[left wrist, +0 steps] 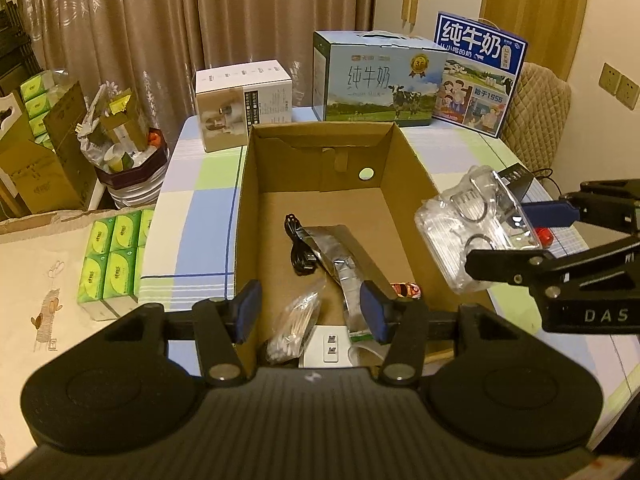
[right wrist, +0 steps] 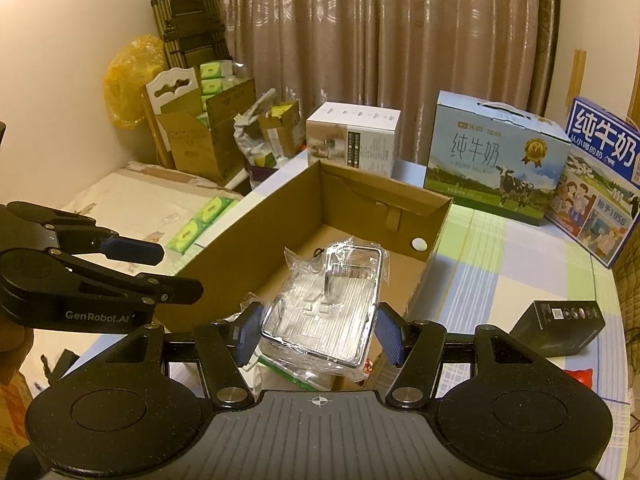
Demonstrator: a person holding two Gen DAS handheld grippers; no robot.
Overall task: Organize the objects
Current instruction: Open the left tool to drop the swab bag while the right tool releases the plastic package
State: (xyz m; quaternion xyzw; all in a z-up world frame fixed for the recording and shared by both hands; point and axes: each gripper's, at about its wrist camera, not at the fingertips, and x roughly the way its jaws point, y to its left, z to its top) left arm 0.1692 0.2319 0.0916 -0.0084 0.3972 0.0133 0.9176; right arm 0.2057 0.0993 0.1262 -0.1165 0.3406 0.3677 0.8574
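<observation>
An open cardboard box stands on the checked tablecloth. Inside it lie a black cable, a silver foil packet, a small red toy car, a bag of cotton swabs and a white socket block. My left gripper hovers open over the box's near end, its pads touching nothing. My right gripper is shut on a clear film-wrapped plastic case and holds it above the box's right wall. The left wrist view shows that case from the side.
Two milk cartons and a white appliance box line the table's far edge. A small black box sits right of the cardboard box. Green tissue packs lie to the left, with a full bin behind.
</observation>
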